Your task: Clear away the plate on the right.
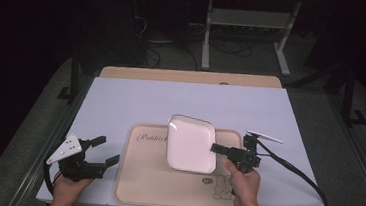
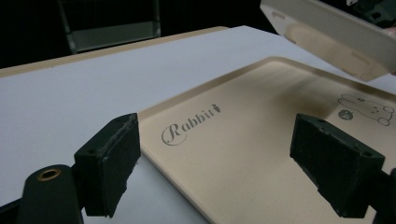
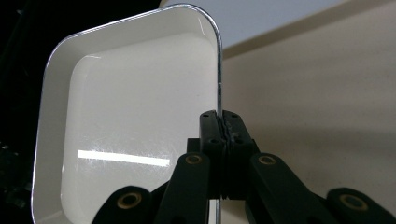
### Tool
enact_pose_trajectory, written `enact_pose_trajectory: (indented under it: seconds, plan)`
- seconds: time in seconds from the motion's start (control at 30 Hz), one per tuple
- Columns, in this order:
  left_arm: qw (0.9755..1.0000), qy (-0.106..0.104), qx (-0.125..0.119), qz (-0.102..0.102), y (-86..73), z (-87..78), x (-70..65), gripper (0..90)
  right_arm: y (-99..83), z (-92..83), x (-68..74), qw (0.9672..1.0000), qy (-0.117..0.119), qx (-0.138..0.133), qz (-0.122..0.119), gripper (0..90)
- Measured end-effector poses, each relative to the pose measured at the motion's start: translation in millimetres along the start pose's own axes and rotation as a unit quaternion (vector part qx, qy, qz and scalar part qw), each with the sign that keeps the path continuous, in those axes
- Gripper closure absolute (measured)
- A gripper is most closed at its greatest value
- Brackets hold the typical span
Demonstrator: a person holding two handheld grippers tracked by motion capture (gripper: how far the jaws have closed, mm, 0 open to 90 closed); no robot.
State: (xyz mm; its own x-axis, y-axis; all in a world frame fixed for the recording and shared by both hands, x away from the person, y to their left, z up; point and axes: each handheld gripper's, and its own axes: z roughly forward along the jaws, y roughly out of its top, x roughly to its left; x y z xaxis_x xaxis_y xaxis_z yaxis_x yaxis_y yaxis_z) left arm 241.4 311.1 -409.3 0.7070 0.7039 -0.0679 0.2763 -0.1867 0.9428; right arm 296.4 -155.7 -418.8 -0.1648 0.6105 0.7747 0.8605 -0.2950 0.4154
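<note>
A white square plate (image 1: 190, 143) hangs above the beige tray (image 1: 139, 179), which bears the word "Rabbit" and a rabbit drawing. My right gripper (image 1: 215, 148) is shut on the plate's right rim and holds it up. In the right gripper view the jaws pinch the plate's edge (image 3: 218, 93), with my right gripper (image 3: 224, 126) closed tight on it. My left gripper (image 1: 106, 151) rests open at the tray's left edge with nothing between its fingers. In the left gripper view its open left gripper (image 2: 231, 163) spans the tray (image 2: 243, 154), and the plate's underside (image 2: 327, 37) shows at the top right.
The tray lies on a white table top (image 1: 121, 102) with a wooden strip (image 1: 188, 76) along its far edge. Beyond the table stand a desk frame (image 1: 247, 28) and cables on a dark floor. A black cable (image 1: 300, 173) trails from my right gripper.
</note>
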Motion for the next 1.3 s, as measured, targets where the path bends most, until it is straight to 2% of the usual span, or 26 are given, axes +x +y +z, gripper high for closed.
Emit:
enact_pose_trajectory:
  seconds: [0.17, 0.5, 0.77, 1.07, 1.3]
  plan:
    - [1.0, 0.001, 0.0, 0.0, 0.1, -0.4, -0.2, 15.9, -8.3, 10.0, -4.1, 0.9997, -0.018, 0.014, -0.001, 88.3]
    - [1.0, 0.0, -0.001, 0.001, 0.5, -1.1, -0.5, 15.9, -18.6, 17.0, -6.5, 0.9987, -0.044, 0.021, 0.013, 87.5]
    - [1.0, 0.002, -0.004, -0.002, 0.6, -1.9, 0.5, 15.9, -20.1, 19.7, -9.6, 0.9979, -0.063, 0.013, 0.009, 86.3]
    - [1.0, 0.003, -0.006, -0.002, 0.8, -2.6, 0.2, 15.9, -21.5, 16.2, -18.9, 0.9968, -0.076, 0.002, 0.025, 84.8]
    - [1.0, 0.003, -0.005, -0.002, 0.8, -2.3, 0.0, 15.9, -23.2, 18.0, -21.5, 0.9953, -0.093, 0.002, 0.027, 82.3]
